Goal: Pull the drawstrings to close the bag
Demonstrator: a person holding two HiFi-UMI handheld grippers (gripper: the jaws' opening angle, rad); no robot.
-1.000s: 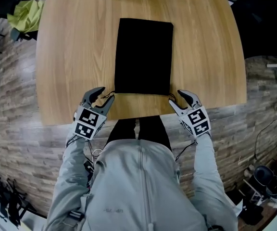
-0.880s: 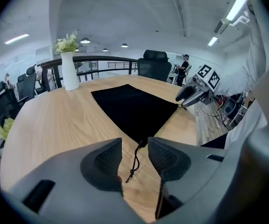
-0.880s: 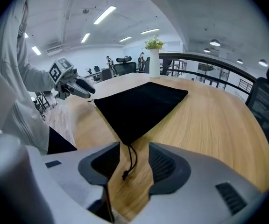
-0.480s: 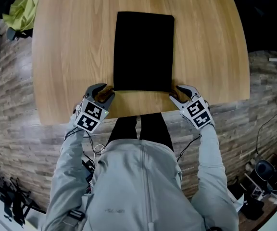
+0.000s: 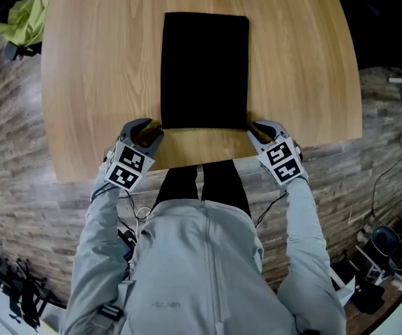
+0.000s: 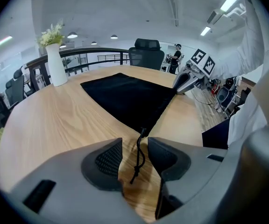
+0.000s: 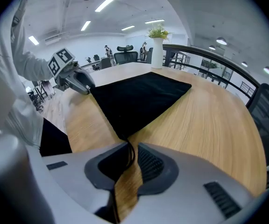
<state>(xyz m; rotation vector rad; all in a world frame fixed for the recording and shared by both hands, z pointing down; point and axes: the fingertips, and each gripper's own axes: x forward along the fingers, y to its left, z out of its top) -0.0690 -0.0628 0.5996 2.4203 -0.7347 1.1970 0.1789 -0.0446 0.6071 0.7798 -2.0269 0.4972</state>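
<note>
On the pale wood-grain surface, rounded corners, a black drawstring bag lies flat in the middle, long axis running away from the person, near short edge just back from the surface's front edge. Room: open office, grey plank floor, strip ceiling lights, dark railing behind the surface, black office chair at the far side, white vase with pale flowers at the far edge, yellow-green cloth off the far left corner, cables and gear on the floor at right. Person wears a grey zip jacket. Bag looks matte, plain, smooth and rectangular, near edge straight and ungathered; a thin black cord comes out of each near corner. Left claw sits at the bag's near left corner, tips down on the wood, jaws apart, the left drawstring with its small knot lying loose in the gap, clear of both pads. Right claw sits at the near right corner; its jaws have just been closing, and the right drawstring runs between them, close along one pad, with a strip of wood showing in the gap, so not clamped on it.
</note>
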